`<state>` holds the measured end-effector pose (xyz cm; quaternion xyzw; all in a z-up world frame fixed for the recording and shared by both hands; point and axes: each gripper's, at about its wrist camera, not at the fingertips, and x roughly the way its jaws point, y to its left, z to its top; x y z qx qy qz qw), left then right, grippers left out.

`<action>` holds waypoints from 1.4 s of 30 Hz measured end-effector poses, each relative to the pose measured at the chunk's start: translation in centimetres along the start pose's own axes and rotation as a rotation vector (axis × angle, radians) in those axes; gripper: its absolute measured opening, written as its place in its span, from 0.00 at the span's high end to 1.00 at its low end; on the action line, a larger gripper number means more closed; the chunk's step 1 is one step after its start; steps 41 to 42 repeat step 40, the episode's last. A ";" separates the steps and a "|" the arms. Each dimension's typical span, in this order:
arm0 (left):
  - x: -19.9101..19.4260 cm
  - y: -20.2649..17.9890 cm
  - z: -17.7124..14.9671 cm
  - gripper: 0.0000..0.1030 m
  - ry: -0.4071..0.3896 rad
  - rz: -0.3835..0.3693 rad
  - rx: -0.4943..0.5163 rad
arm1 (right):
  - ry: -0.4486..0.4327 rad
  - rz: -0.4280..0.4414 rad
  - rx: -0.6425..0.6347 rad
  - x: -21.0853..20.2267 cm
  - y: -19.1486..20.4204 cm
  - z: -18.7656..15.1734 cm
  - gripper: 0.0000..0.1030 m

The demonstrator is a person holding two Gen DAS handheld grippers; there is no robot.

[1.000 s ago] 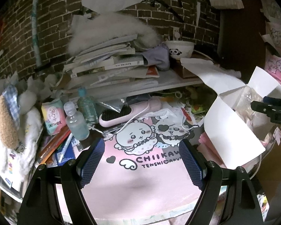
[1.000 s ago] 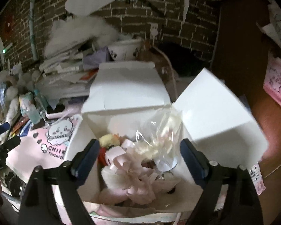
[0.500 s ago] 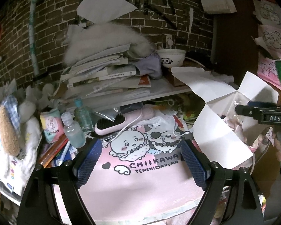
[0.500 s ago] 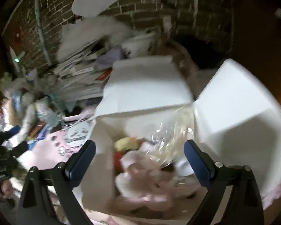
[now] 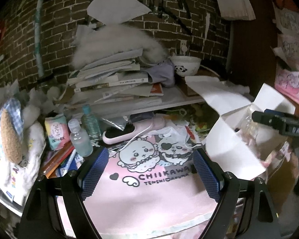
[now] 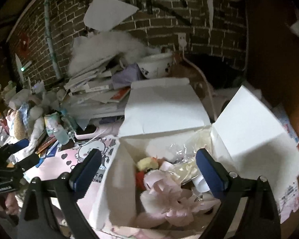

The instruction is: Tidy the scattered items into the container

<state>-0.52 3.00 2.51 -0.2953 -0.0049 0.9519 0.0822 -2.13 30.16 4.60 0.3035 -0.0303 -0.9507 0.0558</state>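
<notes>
A white cardboard box with its flaps spread stands at the table's right; it holds a pink plush, a yellow toy and a crinkled clear bag. My right gripper hovers open above the box with nothing between its fingers. My left gripper is open and empty over the pink cartoon mat. Beyond it lie a pink hairbrush, two clear bottles, a tissue pack and pens. The box and the right gripper's tip show at that view's right.
A heap of books and papers topped by white fur sits on a shelf against the brick wall, with a panda bowl beside it. Plush toys crowd the left edge. A hand holds the left gripper at the lower left.
The right gripper swung left and back up over the box, now seeing more of the mat and clutter. The left gripper drew back slightly. Both stayed open and empty.
</notes>
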 end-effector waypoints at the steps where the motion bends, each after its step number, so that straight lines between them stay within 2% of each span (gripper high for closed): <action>1: -0.1 -0.1 0.2 0.13 0.003 -0.002 -0.004 | -0.008 -0.015 -0.004 -0.2 0.3 0.0 0.00; 7: -1.5 -0.8 1.0 0.13 -0.003 0.025 -0.004 | -0.013 -0.076 0.017 -1.5 2.4 -0.2 0.00; 11: -2.5 -1.0 1.2 0.13 -0.005 0.016 -0.013 | -0.004 -0.109 0.051 -2.1 3.8 -0.5 0.00; 21: -3.9 -0.8 1.7 0.13 -0.008 0.002 -0.051 | -0.031 -0.250 -0.030 -4.2 7.1 -0.8 0.00; 28: -4.0 -0.8 1.8 0.13 -0.006 0.005 -0.054 | -0.032 -0.232 0.004 -4.6 7.0 -0.6 0.00; 42: -4.0 -0.8 1.9 0.13 -0.008 0.005 -0.054 | -0.028 -0.235 -0.006 -4.3 7.0 -0.7 0.00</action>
